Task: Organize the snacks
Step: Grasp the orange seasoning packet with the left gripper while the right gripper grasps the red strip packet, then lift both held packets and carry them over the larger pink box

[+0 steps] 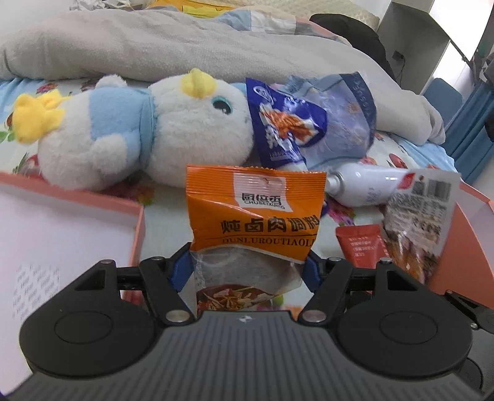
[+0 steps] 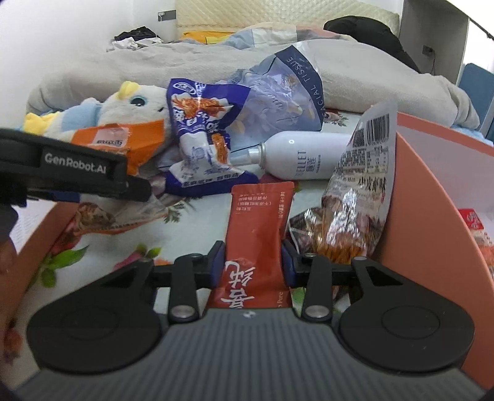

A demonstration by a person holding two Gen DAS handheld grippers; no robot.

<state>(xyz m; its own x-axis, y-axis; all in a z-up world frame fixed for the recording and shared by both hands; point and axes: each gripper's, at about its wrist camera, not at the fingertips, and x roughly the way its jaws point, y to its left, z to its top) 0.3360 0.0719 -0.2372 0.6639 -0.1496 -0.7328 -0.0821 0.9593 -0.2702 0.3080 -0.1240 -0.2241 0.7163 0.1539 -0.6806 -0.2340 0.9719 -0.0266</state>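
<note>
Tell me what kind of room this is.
Most likely a bedroom: the snacks lie on a floral bedsheet, with a rumpled grey duvet behind, a plush toy and a padded headboard.

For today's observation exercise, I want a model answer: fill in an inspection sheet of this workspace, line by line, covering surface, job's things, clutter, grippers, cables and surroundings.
Surface: floral bedsheet, partly bare.
Job's things: orange seasoning packet; red sachet; blue snack bag; foil snack bag leaning on the pink box; second pink box.
Clutter: plush toy, white bottle lying on its side, facial tissue pack.
Grippers: left gripper shut on the orange seasoning packet; right gripper shut on the red sachet.
Cables: one at a wall socket.
Surroundings: grey duvet, white shelving.
</note>
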